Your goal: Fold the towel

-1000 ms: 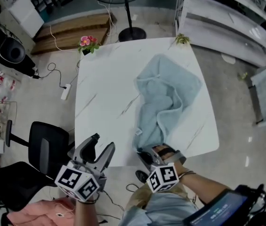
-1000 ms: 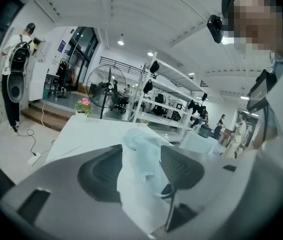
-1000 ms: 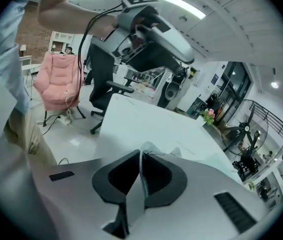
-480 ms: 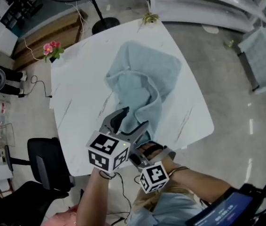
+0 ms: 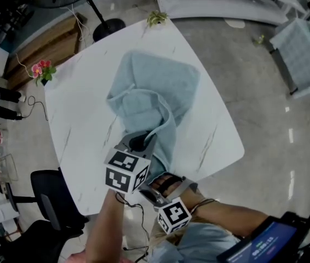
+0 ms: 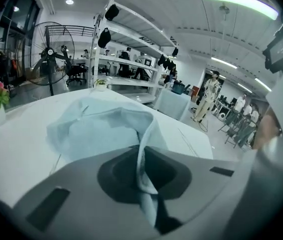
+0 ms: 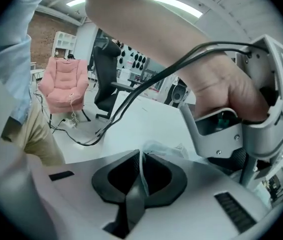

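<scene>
Flanking towel [image 5: 158,89]: flowers [image 5: 40,69], plant [image 5: 157,18], fan base [image 5: 109,29].

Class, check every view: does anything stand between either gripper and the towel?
Nothing visible does. The left gripper has just closed its fingers on the towel, and the right gripper is shut on it too.

Even indoor light; ceiling strip light [image 6: 236,3] glares high above the table [image 6: 16,146]. Gripper views fisheye-warped, corners black, foreground soft.
</scene>
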### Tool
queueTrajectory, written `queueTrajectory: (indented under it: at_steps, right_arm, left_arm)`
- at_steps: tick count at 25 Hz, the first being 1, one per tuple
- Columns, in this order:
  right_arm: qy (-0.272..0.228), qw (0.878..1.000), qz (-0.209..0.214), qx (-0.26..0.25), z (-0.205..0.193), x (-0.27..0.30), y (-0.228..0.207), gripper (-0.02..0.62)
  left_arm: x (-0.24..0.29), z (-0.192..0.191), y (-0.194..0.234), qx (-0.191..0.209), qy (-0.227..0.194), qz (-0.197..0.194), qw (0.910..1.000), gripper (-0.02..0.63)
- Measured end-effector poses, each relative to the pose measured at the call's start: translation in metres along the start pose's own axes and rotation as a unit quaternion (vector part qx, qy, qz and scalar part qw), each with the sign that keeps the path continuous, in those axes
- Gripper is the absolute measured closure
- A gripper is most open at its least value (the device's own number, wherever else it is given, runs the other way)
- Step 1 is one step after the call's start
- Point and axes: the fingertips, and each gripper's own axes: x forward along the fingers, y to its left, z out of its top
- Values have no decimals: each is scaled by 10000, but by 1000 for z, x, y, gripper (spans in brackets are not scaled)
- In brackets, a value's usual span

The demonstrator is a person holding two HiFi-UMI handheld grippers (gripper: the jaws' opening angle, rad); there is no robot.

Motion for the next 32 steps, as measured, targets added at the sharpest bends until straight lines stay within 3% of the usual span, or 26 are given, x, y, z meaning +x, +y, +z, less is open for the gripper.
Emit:
queueTrajectory:
  at_steps: [4,10,17,21,22,25,28,32]
  right_arm:
    - [-7,9996,40,-265,10,-9,-3,562]
    - [28,9922,-83,-1247,58,-32,-5,565]
    - [-131,9679,198,-2501,148,-25,32,563]
    - [-207,9567,521,-2856,172,4,69,560]
    - [-228,9571,605,-2824,175,13,81,555]
    - [-494,9626,872,-2517,189,29,121,448]
    - [-712,9731,743,-2060,190,27,138,402]
    - [-532,9967,283,-541,150,20,132,405]
  left_arm:
    - [-36,3,6,-90,-193,6,9998,588]
    - [-139,-7,27,-448,-706,179,9963,587]
    - [-272,-65,67,-954,-1170,756,9856,586]
    - [-325,-117,87,-1386,-1299,1047,9762,586]
    - [-331,-134,92,-1468,-1248,1113,9749,586]
    - [-337,-180,109,-1686,-1067,1261,9717,586]
    - [-334,-200,129,-1892,-1036,1335,9673,586]
    - [-326,-212,140,-2068,-1065,1286,9640,586]
